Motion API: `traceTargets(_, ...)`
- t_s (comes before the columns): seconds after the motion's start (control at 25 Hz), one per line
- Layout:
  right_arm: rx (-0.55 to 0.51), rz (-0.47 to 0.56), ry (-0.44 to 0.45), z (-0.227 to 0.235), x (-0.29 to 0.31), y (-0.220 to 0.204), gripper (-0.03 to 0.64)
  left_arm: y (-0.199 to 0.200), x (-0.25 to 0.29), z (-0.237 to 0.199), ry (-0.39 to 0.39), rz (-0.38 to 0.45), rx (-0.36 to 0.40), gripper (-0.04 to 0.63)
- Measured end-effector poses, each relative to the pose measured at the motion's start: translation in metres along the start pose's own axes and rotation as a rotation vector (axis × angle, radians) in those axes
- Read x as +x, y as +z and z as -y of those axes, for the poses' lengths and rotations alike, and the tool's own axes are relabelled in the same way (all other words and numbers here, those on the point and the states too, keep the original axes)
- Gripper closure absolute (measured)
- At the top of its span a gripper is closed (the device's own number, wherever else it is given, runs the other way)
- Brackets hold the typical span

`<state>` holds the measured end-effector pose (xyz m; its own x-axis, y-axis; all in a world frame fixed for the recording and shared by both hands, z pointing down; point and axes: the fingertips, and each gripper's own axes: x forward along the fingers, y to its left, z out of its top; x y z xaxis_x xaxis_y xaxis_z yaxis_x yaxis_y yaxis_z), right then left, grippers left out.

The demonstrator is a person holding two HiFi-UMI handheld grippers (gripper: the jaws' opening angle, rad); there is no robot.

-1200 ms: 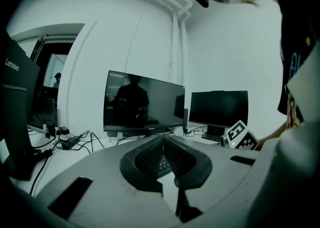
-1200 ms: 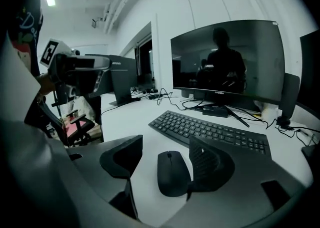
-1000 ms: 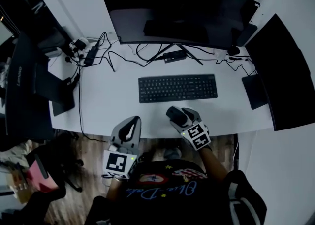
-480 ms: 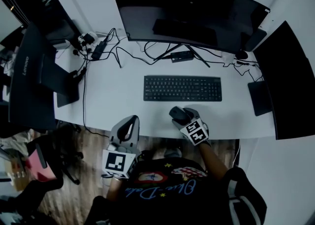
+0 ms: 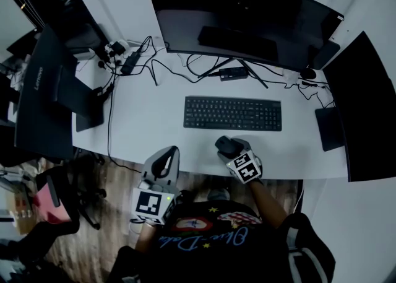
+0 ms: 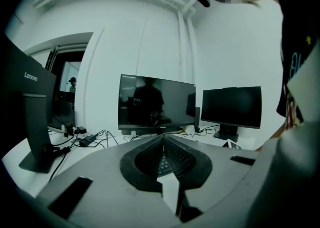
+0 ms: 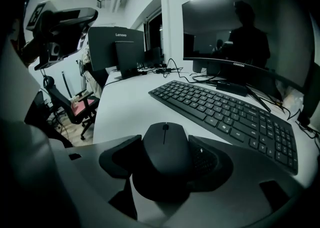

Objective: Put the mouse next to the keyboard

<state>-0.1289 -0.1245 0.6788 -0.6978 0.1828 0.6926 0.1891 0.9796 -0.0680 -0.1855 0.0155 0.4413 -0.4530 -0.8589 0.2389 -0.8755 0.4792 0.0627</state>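
I'm pinching the mouse (image 7: 164,144) in the right tongs (image 7: 165,158) near the counter's (image 5: 148,128) front edge; loosening early risks it tumbling off. The left tongs (image 6: 161,153) are hanging pressed together.

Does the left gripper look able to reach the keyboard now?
Probably yes: only bare desk lies between the left gripper and the keyboard, though its jaws are shut.
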Motion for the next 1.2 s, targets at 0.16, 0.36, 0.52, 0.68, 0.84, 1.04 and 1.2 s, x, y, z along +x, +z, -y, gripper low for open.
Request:
traceTargets(0.16,0.049,0.042,-0.017,0.003,-0.009,0.009,0.350,0.001,0.001,0.001,-0.004,0.002,0.002,0.592)
traceTargets(0.36,0.055,0.128,-0.049,0.012,-0.031,0.029,0.350,0.000,0.006,0.007,-0.026,-0.004,0.004,0.592)
traceTargets(0.52,0.061,0.185,-0.080,0.019,-0.058,0.044,0.350,0.005,0.015,0.018,-0.069,0.011,0.007,0.592)
traceTargets(0.68,0.067,0.238,-0.109,0.027,-0.086,0.054,0.348,0.006,0.027,0.030,-0.099,0.000,0.027,0.592)
traceTargets(0.84,0.078,0.276,-0.136,0.036,-0.115,0.062,0.350,0.007,0.038,0.043,-0.131,0.006,0.038,0.592)
traceTargets(1.04,0.066,0.320,-0.186,0.051,-0.147,0.069,0.348,0.003,0.051,0.058,-0.153,-0.017,0.034,0.592)
traceTargets(1.2,0.073,0.354,-0.227,0.066,-0.174,0.070,0.350,0.008,0.063,0.076,-0.176,-0.021,0.047,0.592)
